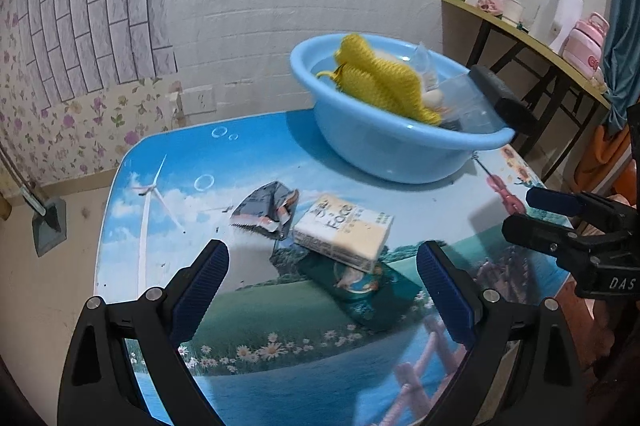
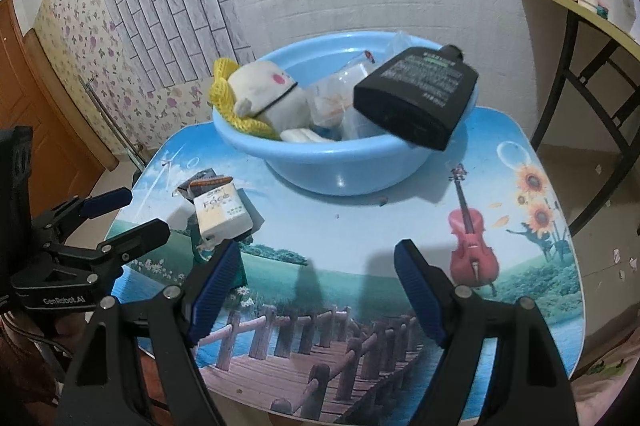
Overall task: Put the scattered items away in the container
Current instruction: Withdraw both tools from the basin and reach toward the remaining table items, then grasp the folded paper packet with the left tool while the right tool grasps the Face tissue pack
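Left gripper (image 1: 322,290) spread wide, holding nothing, aimed at tissue pack (image 1: 343,231) just ahead on table (image 1: 168,162). Pack lies on green packet (image 1: 368,300); crumpled foil wrapper (image 1: 266,208) beside it. Right gripper (image 2: 316,286) also spread, empty, over bare table.

Basin (image 2: 340,168) at far side already holds plush toy (image 2: 266,96), yellow knit (image 2: 224,82), clear bags; black bottle (image 2: 416,96) leans over rim.

Step, by judgement: collecting last loose items. Next: left advances, straddles pack, closes on it, lifts to basin.

Basin (image 2: 344,162) – glossy blue plastic. Knit cloth (image 1: 376,82) – coarse yellow yarn. Black bottle (image 2: 416,98) – matt, probably plastic.
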Demonstrator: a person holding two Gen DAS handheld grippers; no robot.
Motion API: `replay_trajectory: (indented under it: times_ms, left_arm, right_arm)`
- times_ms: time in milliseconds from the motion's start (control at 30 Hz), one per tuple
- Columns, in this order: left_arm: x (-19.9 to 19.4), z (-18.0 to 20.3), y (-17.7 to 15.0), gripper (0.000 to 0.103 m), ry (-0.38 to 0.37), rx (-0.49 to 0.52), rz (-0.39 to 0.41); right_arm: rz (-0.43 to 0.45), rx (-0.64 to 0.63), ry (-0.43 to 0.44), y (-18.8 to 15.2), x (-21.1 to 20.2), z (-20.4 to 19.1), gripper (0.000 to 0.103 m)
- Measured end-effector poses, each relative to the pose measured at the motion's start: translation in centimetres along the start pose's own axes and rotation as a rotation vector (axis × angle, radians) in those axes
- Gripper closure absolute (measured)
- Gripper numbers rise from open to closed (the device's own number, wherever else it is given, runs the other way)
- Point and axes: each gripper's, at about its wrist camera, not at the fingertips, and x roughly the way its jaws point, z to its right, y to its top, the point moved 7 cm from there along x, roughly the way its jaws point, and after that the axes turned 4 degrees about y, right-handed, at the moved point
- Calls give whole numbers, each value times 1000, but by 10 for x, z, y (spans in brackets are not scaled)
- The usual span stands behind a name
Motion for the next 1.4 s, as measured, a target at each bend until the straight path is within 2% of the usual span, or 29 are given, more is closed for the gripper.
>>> replay_trajectory:
  times_ms: [300, 567, 800, 833, 900, 933, 967, 1000, 1100, 1133, 1167, 1200, 1233, 1400]
  left_arm:
    - [19, -27, 9, 8, 14, -21, -9]
    - [43, -47, 17, 8, -39, -19, -34]
    - [73, -53, 17, 8, -61, 8, -83]
    - [75, -54, 18, 11, -62, 5, -81]
    - [78, -56, 18, 34, -70, -6, -89]
    - [81, -56, 17, 40, -97, -12, -108]
    - [83, -55, 16, 52, -115, -15, -124]
    - [82, -54, 17, 58, -120, -10, -115]
    - [77, -49, 17, 67, -117, 15, -108]
    - [76, -49, 17, 67, -117, 14, -107]
    - [74, -49, 16, 69, -118, 10, -105]
    - [72, -48, 15, 70, -120, 5, -106]
    - [70, -47, 14, 71, -122, 3, -108]
    - [53, -43, 10, 74, -124, 12, -94]
  right_arm:
    - [-71, -39, 42, -5, 30, -17, 23]
    - [-91, -124, 116, 4, 56, -50, 23]
    - [-147, -180, 128, 4, 84, -72, 23]
    - [-157, -189, 124, 4, 87, -74, 23]
    - [-165, -198, 127, 3, 92, -77, 23]
    - [-172, -198, 127, 2, 94, -77, 23]
    - [-177, -198, 125, 2, 97, -78, 23]
    - [-182, -198, 122, 3, 100, -78, 23]
    - [-188, -193, 124, 4, 106, -78, 24]
    - [-186, -193, 127, 5, 107, -79, 27]
    - [-188, -196, 134, 6, 107, -80, 33]
    - [-196, -200, 142, 5, 108, -82, 51]
    - [-213, -200, 162, 3, 109, -82, 55]
    - [-204, -195, 173, -1, 100, -80, 56]
